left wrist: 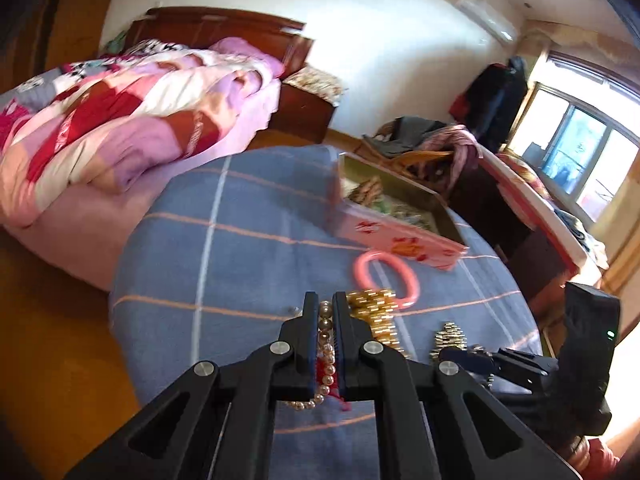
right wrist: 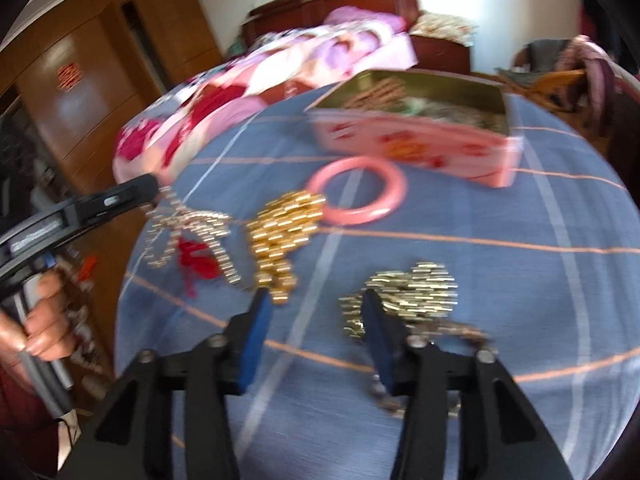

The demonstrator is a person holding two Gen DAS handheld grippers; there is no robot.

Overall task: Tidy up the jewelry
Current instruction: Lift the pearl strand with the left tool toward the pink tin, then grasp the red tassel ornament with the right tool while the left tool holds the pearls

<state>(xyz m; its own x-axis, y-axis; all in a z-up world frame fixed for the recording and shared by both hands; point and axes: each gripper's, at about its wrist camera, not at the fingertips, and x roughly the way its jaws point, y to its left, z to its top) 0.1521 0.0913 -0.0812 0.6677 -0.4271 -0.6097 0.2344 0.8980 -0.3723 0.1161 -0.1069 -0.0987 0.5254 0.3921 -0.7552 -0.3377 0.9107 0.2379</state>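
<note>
The left gripper [left wrist: 326,316] is pinching the limp, slippery pearl strand [left wrist: 327,354] on the blue cloth [left wrist: 240,240], probably best gripped mid-strand, while the right gripper [right wrist: 316,304] is hanging wide open.

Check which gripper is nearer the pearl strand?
Left. The left gripper is shut on the pearl strand, pinching it between its fingers. The right gripper is open, off to the side by the silver chain, not touching the pearls.
</note>
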